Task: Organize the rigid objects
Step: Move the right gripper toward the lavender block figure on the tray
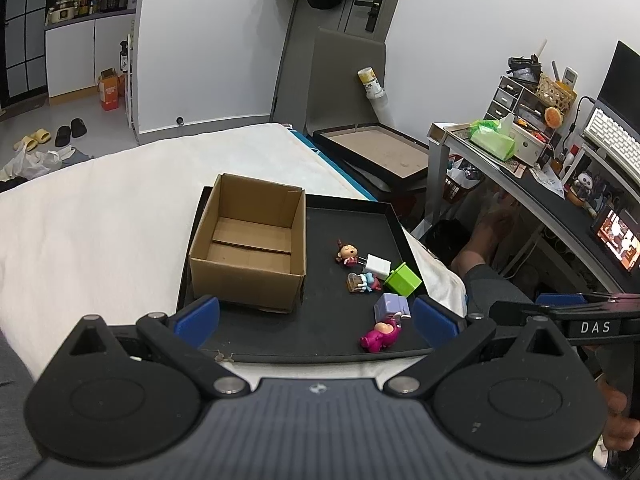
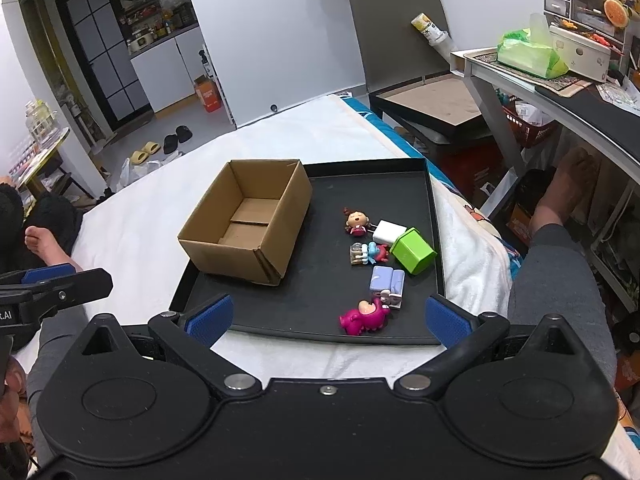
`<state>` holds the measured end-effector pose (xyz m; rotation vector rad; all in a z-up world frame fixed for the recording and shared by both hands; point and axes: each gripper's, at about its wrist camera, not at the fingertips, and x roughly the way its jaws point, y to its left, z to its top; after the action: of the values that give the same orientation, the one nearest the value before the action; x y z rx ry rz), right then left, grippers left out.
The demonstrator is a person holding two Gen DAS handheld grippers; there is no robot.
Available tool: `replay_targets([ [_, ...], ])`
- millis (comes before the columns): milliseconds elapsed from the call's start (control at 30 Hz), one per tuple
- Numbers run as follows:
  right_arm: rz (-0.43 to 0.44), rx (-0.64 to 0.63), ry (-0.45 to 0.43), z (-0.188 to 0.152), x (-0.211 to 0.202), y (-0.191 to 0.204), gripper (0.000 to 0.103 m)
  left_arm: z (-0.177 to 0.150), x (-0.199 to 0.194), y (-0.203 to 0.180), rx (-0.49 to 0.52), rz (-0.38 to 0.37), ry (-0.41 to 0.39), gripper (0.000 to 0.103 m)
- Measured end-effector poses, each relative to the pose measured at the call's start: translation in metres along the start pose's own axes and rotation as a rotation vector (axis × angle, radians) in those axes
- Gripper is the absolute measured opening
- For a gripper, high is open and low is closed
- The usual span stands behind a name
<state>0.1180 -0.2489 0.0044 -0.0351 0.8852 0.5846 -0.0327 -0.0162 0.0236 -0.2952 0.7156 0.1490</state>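
While both grippers hang wide open and empty, the pink figurine [image 2: 365, 316] lies just ahead of the right gripper [image 2: 328, 318] — light, hard, likely slick plastic; pinch across its body. The cardboard box [image 2: 248, 220] waits ahead-left.

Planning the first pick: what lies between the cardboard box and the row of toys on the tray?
Nothing: bare black tray separates the box from the toys, clearest in the right wrist view.

the cardboard box [image 2: 250, 222] fills the tray's [image 2: 304, 330] left half; the near strip lies bare.
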Motion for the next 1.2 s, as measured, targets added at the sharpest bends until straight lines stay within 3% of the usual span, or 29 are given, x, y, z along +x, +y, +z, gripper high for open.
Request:
replay_targets([
  [700,-0.010,0.005,0.002,0.001,0.000,-0.002,0.103,0.000,0.003,0.006,-0.034,-0.010,0.016,0.102],
  [1200,-0.049,0.046,0.021,0.004,0.028,-0.012,0.103,0.001,0.040,0.023,-0.093,-0.031,0.021,0.102],
])
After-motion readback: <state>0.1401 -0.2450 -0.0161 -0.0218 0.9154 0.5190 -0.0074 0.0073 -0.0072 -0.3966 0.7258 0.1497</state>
